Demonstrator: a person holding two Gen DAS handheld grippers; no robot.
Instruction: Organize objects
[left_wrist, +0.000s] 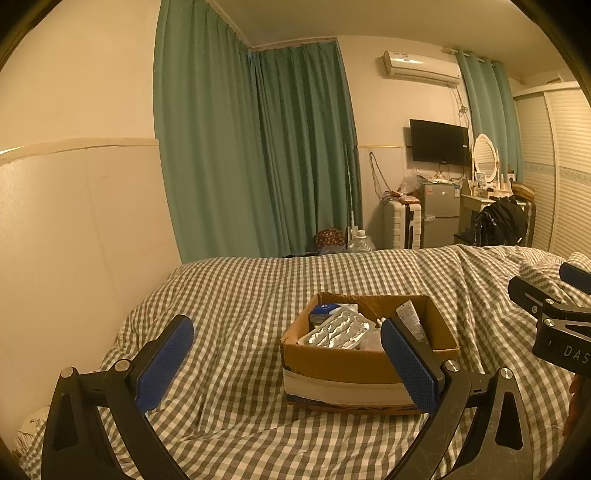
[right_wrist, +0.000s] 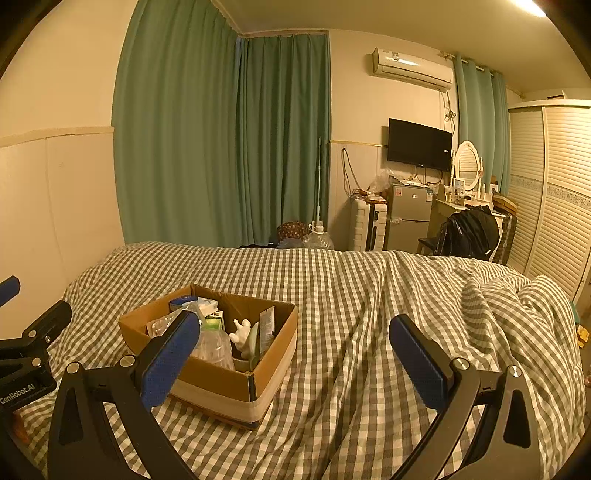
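Between the blue pads, both jaws stand wide apart and empty: left gripper (left_wrist: 286, 363), right gripper (right_wrist: 295, 358). At 12 o'clock of the left, 10 o'clock of the right, sits the open brown cardboard box (right_wrist: 221, 373) holding packets. Approach from above, selecting one item. Green-checked bedcover (right_wrist: 369, 295) yields; green curtains (right_wrist: 221, 140) behind.

Matt cardboard box (left_wrist: 354, 363) on soft checked cloth bedspread (left_wrist: 240, 295).

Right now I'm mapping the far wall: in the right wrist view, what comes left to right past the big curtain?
White suitcase → small fridge → dressing table with oval mirror → louvered wardrobe.
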